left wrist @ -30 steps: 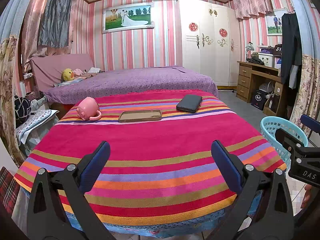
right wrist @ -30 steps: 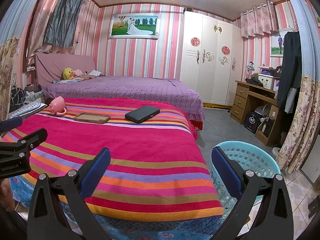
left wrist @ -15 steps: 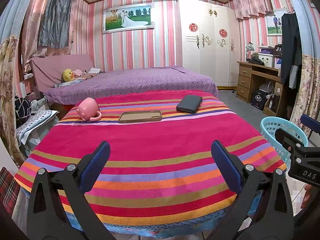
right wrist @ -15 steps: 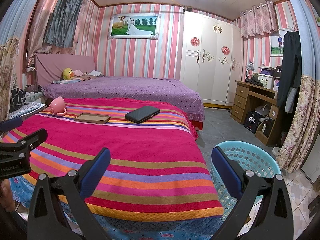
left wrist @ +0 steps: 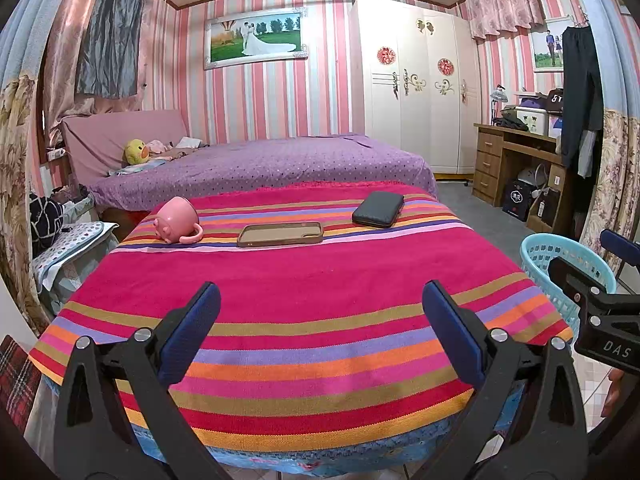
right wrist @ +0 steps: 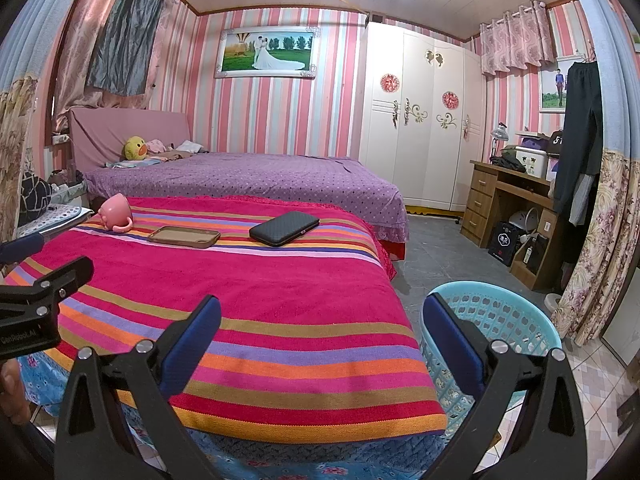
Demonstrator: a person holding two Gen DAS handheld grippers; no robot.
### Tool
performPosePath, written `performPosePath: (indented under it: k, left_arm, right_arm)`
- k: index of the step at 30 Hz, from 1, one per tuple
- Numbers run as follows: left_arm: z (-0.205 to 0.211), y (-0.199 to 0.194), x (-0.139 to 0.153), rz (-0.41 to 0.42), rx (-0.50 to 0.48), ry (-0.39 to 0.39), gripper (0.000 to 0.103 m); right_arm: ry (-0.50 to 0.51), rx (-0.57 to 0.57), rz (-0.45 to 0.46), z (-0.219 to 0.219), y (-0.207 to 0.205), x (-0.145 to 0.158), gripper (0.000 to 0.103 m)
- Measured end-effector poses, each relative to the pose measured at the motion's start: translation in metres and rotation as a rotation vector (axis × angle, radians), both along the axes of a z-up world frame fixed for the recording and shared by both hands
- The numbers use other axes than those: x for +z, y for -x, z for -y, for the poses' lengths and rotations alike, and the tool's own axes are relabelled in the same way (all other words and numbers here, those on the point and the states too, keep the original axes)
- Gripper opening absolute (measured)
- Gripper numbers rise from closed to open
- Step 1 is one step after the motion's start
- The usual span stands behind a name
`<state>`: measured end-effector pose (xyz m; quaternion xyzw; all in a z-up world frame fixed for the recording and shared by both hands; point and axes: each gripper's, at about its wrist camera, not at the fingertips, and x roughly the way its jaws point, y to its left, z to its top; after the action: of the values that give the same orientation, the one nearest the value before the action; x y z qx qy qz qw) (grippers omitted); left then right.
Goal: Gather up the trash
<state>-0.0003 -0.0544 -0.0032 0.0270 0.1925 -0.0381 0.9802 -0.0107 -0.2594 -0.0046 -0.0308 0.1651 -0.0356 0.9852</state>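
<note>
A table with a striped red cloth (left wrist: 304, 280) (right wrist: 248, 292) carries a pink mug (left wrist: 176, 220) (right wrist: 116, 212) lying on its side, a tan phone case (left wrist: 280, 234) (right wrist: 184, 237) and a black wallet (left wrist: 378, 209) (right wrist: 284, 228), all at the far end. A light blue plastic basket (left wrist: 560, 256) (right wrist: 504, 320) stands on the floor right of the table. My left gripper (left wrist: 320, 336) is open and empty over the table's near edge. My right gripper (right wrist: 320, 340) is open and empty, over the table's near right corner and the basket.
A purple bed (left wrist: 260, 164) lies behind the table. A white wardrobe (left wrist: 416, 92) and a wooden desk (left wrist: 516, 160) stand at the right. A cluttered stand (left wrist: 68, 244) sits left of the table. Grey floor (right wrist: 436, 252) lies between bed and desk.
</note>
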Motion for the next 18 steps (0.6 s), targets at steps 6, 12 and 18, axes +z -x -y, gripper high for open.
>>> performPosePath:
  k: [6, 12, 18]
  left_arm:
    - [-0.0009, -0.0006, 0.0017, 0.000, 0.000, 0.001, 0.098]
    - [-0.0013, -0.0011, 0.0032, 0.003, -0.001, 0.001, 0.098]
    - [-0.0012, -0.0014, 0.0049, 0.004, 0.000, 0.001, 0.098]
  right_arm:
    - [0.000, 0.000, 0.000, 0.0001, 0.0000, -0.0001, 0.099]
    - [0.000, 0.000, 0.001, 0.0004, 0.0002, 0.0000, 0.099]
    - [-0.001, -0.001, 0.001, 0.0005, 0.0002, 0.0001, 0.099]
